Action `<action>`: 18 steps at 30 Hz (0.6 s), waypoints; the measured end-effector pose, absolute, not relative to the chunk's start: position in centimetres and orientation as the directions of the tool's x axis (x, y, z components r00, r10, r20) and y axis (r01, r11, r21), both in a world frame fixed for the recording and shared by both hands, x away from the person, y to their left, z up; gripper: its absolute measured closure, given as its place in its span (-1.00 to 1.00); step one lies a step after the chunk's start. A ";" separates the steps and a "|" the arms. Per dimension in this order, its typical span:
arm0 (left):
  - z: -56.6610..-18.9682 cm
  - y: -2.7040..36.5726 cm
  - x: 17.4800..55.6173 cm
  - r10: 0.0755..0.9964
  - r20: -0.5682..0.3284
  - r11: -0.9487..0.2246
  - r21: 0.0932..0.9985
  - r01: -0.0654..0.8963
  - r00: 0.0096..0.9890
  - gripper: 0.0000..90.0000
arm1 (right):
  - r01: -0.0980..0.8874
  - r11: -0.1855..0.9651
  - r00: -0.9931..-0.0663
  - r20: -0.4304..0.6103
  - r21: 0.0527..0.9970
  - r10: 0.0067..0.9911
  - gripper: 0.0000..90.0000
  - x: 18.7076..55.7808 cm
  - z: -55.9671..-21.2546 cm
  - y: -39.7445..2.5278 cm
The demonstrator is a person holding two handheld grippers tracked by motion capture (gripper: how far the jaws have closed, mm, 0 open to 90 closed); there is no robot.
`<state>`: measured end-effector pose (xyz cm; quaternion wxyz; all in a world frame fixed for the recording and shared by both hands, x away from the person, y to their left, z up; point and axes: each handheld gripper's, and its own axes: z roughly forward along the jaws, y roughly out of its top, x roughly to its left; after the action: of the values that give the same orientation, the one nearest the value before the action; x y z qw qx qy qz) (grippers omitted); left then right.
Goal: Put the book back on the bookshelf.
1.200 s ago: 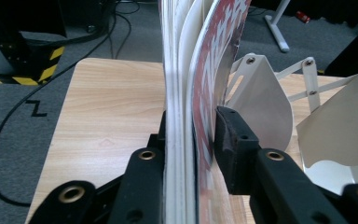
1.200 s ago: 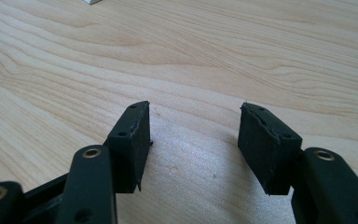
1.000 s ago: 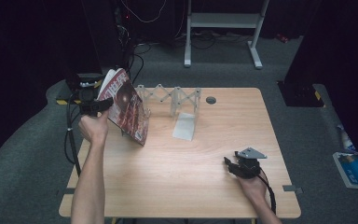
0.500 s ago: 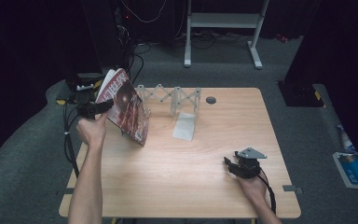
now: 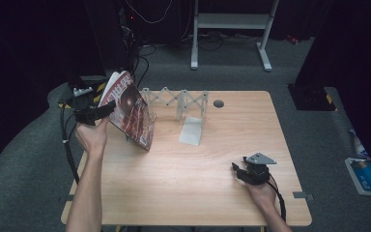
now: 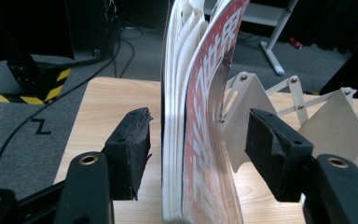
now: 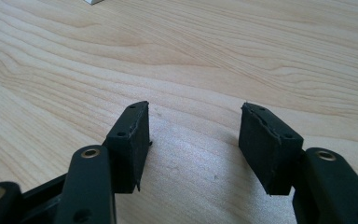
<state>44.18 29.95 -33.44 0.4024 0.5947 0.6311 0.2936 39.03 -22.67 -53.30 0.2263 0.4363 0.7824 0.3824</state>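
Magazine [image 5: 129,107] stands on edge at table [image 5: 212,159] left rear, leaning against white accordion rack [image 5: 176,102]. Left tongs [image 6: 196,140] released, jaws straddling it, not touching. Light, floppy, glossy, likely slippery: pinch near spine. Right tongs [image 7: 193,140] released, resting on table.

Left tongs [image 6: 193,144]: matte black, blocky pads with rough edges, brass-ringed screw holes in each arm. Right tongs [image 5: 236,170]: same black build, grey three-cornered plate on top, black cable trailing. Forearms bare, no sleeves.
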 end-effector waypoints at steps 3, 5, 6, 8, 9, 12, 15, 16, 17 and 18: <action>-33.1 29.9 43.8 0.987 -0.153 0.114 0.856 0.504 0.037 -0.13 | 0.511 0.326 -0.516 -0.020 0.796 0.856 -0.04 39.0 -53.3 -22.7; -33.0 29.9 43.7 0.987 -0.154 0.114 0.858 0.500 0.040 -0.14 | 0.510 0.327 -0.517 -0.020 0.796 0.856 -0.04 39.0 -53.3 -22.7; -32.9 29.8 43.5 0.987 -0.154 0.110 0.862 0.495 0.048 -0.14 | 0.509 0.328 -0.519 -0.021 0.796 0.855 -0.04 39.0 -53.3 -22.7; -32.8 29.7 43.4 0.987 -0.153 0.106 0.863 0.494 0.054 -0.14 | 0.509 0.328 -0.519 -0.021 0.796 0.855 -0.04 39.0 -53.3 -22.7; -32.8 29.7 43.3 0.986 -0.157 0.106 0.863 0.494 0.062 -0.14 | 0.509 0.328 -0.519 -0.021 0.796 0.855 -0.04 39.0 -53.3 -22.7; -32.5 29.6 43.0 0.986 -0.153 0.100 0.867 0.488 0.071 -0.14 | 0.510 0.327 -0.518 -0.020 0.796 0.855 -0.04 39.0 -53.3 -22.7; -32.4 29.6 42.7 0.986 -0.149 0.097 0.873 0.477 0.073 -0.16 | 0.510 0.327 -0.518 -0.020 0.796 0.855 -0.04 39.0 -53.3 -22.7; -32.3 29.5 42.5 0.986 -0.148 0.096 0.877 0.472 0.074 -0.16 | 0.510 0.327 -0.518 -0.020 0.796 0.855 -0.04 39.0 -53.3 -22.7; -32.3 29.5 42.4 0.987 -0.141 0.089 0.879 0.469 0.077 -0.17 | 0.509 0.328 -0.518 -0.020 0.796 0.855 -0.04 39.0 -53.3 -22.7; -32.2 29.4 42.2 0.987 -0.136 0.082 0.880 0.468 0.082 -0.17 | 0.507 0.328 -0.520 -0.021 0.797 0.854 -0.04 39.1 -53.3 -22.7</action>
<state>42.17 29.35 -32.19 0.4208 0.6032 0.6033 0.3084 39.05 -22.66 -53.31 0.2261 0.4348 0.7828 0.3835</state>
